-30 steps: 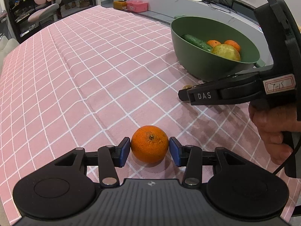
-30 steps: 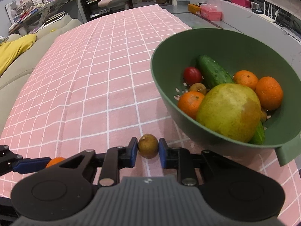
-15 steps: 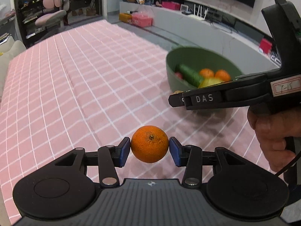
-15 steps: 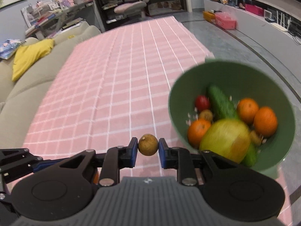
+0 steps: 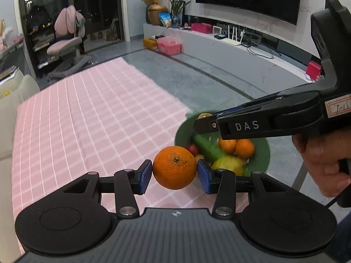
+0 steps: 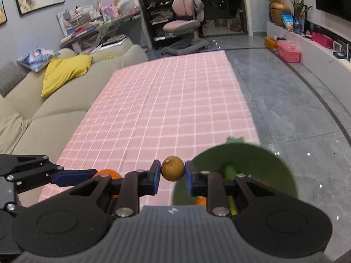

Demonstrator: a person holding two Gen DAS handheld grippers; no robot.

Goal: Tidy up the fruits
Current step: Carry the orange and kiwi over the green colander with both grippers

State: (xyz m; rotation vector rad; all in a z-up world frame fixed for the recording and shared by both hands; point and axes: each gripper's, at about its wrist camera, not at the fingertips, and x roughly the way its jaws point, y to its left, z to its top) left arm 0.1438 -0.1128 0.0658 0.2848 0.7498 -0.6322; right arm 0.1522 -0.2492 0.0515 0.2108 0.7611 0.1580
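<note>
My left gripper [image 5: 174, 176] is shut on an orange [image 5: 174, 167], held in the air above the pink checked tablecloth [image 5: 92, 118]. My right gripper [image 6: 172, 176] is shut on a small brown round fruit [image 6: 172, 168], also lifted clear of the cloth. The green bowl [image 5: 264, 153] lies below and to the right, holding a cucumber, oranges, a red fruit and a yellow-green fruit. In the right wrist view the bowl [image 6: 274, 171] sits low at right, partly hidden by the gripper. The right gripper [image 5: 205, 123] shows at the right of the left wrist view, above the bowl.
A beige sofa [image 6: 43, 114] with a yellow cushion [image 6: 65, 70] runs along the table's left side. Grey floor [image 6: 296, 114] lies past the table's right edge. A pink chair [image 6: 186, 19] and a low TV bench [image 5: 241, 50] stand farther off.
Both grippers have risen well above the table with their fruits still held. The bowl now appears smaller and lower in both views, and more of the room shows.
</note>
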